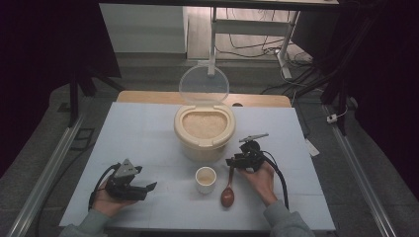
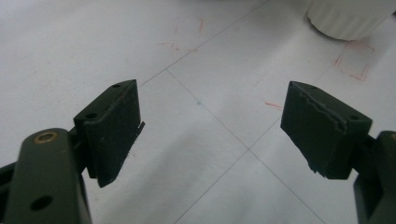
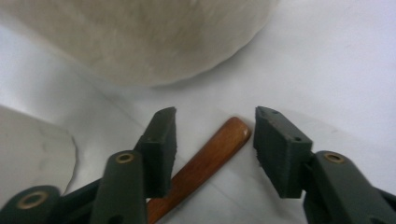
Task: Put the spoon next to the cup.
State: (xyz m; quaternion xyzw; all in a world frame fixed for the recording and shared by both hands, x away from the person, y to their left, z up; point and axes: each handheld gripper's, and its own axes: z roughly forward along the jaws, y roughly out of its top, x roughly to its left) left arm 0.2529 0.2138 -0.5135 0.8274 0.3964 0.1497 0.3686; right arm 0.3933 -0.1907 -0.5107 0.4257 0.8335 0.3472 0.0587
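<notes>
A cream rice container stands mid-table with its clear lid tipped up; pale rice fills it. In front of it is a small white cup. A brown wooden spoon lies right of the cup, bowl toward the person. My right gripper sits low over the handle's far end, open. In the right gripper view the handle lies between the spread jaws of the right gripper, apart from both. My left gripper rests open at the front left, and its jaws hold nothing.
The white table top has bare room at left and far right. The cup's base shows ahead of the left gripper. The container's wall is close ahead of the right gripper. Metal rails and cables lie on the floor beyond.
</notes>
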